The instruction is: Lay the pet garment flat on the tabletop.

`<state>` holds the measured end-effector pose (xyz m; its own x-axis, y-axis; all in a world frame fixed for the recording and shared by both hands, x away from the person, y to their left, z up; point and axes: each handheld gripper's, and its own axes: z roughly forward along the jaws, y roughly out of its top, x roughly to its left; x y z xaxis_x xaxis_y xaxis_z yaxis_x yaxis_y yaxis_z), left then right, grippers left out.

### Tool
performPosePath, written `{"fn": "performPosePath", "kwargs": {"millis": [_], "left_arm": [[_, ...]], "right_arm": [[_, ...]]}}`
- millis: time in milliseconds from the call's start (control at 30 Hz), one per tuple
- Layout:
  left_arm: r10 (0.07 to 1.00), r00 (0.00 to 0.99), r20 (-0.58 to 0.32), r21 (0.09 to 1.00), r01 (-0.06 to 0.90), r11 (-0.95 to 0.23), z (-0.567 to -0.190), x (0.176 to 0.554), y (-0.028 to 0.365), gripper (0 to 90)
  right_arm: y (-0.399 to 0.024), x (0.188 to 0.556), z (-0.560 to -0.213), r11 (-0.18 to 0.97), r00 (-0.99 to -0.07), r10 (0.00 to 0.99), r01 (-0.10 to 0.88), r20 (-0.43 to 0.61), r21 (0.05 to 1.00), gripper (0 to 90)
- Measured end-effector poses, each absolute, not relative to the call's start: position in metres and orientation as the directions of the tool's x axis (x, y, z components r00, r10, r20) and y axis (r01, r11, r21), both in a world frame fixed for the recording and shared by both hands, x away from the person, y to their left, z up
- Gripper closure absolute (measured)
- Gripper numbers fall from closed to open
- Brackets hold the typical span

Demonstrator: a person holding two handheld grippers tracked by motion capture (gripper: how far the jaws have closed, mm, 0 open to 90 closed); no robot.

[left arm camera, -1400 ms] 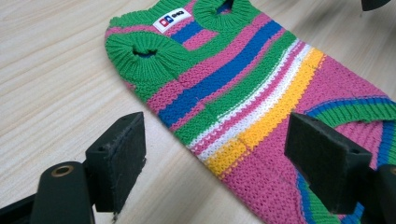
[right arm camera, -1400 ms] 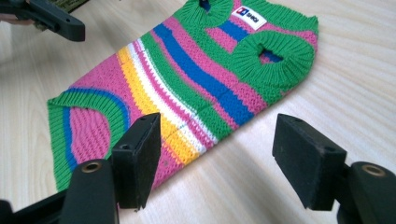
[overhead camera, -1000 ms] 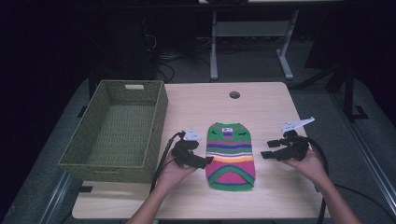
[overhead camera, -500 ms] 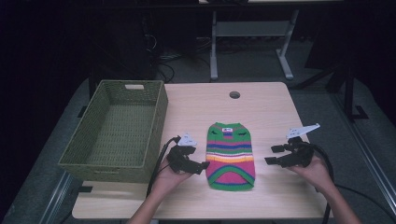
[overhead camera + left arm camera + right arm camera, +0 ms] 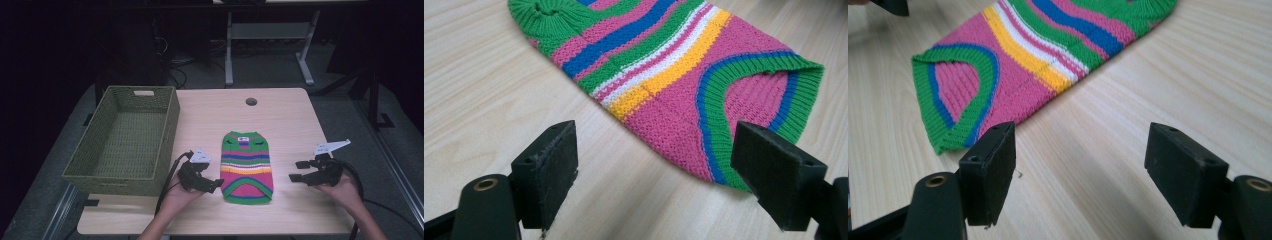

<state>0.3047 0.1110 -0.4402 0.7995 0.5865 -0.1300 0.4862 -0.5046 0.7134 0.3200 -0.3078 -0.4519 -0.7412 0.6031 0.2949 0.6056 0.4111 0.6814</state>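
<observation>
Lying flat on the wooden table (image 5: 280, 115), the striped knitted sweater (image 5: 247, 165) sits between the two grippers, its green neck toward the far edge and its hem toward the person. To its left stands the woven green basket (image 5: 125, 137), touching nothing on the garment. The left gripper (image 5: 212, 184) hovers just beside the sweater's lower left edge, jaws spread wide with nothing between them; in the left gripper view the pink body and green-and-blue hem (image 5: 769, 80) lie just ahead of the open jaws, the right-hand jaw near the hem's corner. The right gripper (image 5: 299, 171) is farther off, near the table's right side, also spread apart and empty; in the right gripper view the hem opening (image 5: 955, 90) lies ahead of the left-hand jaw, with bare wood between the two jaws.

Compared with a second ago, both grippers have drawn back toward the person: the left one has slid down along the sweater's edge to its lower corner, and the right one has moved lower and a little farther out. The sweater and basket have not shifted.

Both forearms come in from the near edge, the left hand (image 5: 175, 197) and right hand (image 5: 345, 187) cupped under their grippers, with jaws aimed inward at the sweater.
</observation>
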Motion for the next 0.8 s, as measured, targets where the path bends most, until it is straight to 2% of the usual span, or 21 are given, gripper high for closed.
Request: {"fn": "performPosePath", "kwargs": {"millis": [567,800], "left_arm": [[0.578,0.809,-0.105,0.709,0.469,-0.527,-0.445,0.285,0.122,19.9],[0.588,0.799,-0.126,0.726,0.478,-0.495,-0.448,0.279,0.127,19.9]], "right_arm": [[-0.313,0.298,-0.460,0.410,-0.747,0.604,0.591,0.278,0.695,28.0],[-0.317,0.287,-0.466,0.392,-0.738,0.609,0.598,0.290,0.699,28.0]]}}
